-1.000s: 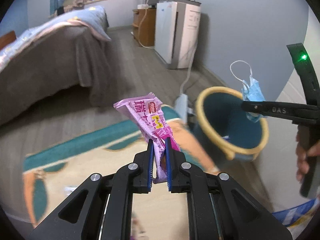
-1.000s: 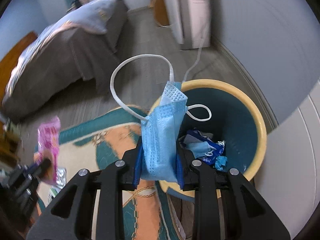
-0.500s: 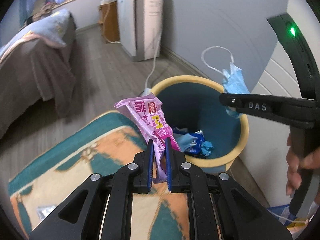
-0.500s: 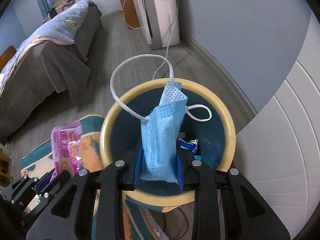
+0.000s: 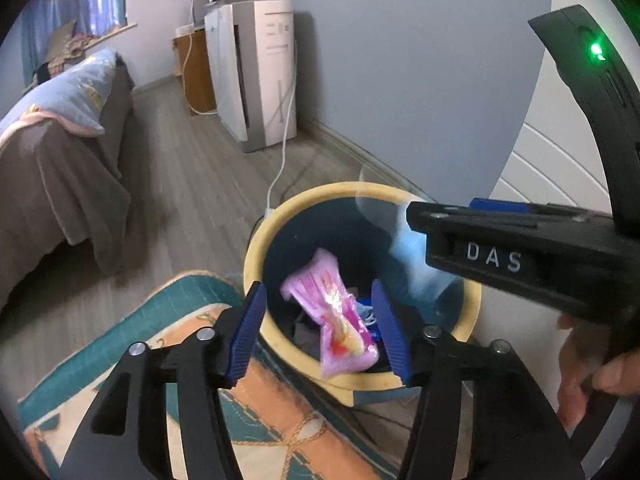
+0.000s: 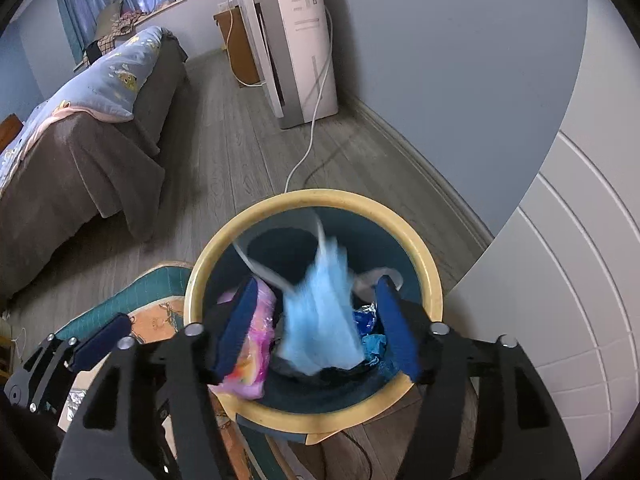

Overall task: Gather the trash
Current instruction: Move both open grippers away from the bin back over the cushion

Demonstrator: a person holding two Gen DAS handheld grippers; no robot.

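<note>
Releasing over the bin's middle is the way to do this step well, so both pieces clear the yellow rim (image 6: 430,280). The left gripper (image 5: 320,320) stands wide apart and holds nothing; the pink snack wrapper (image 5: 340,320) blurs between its pads, apparently dropping into the waste bin (image 5: 256,248). The right gripper (image 6: 316,328) (at 3 o'clock from the left) is equally spread, and the blue face mask (image 6: 320,316) falls free over the bin's centre.

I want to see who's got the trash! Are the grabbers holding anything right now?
No. Both are open: the wrapper falls free of the left gripper, the mask of the right gripper, into the bin.
</note>
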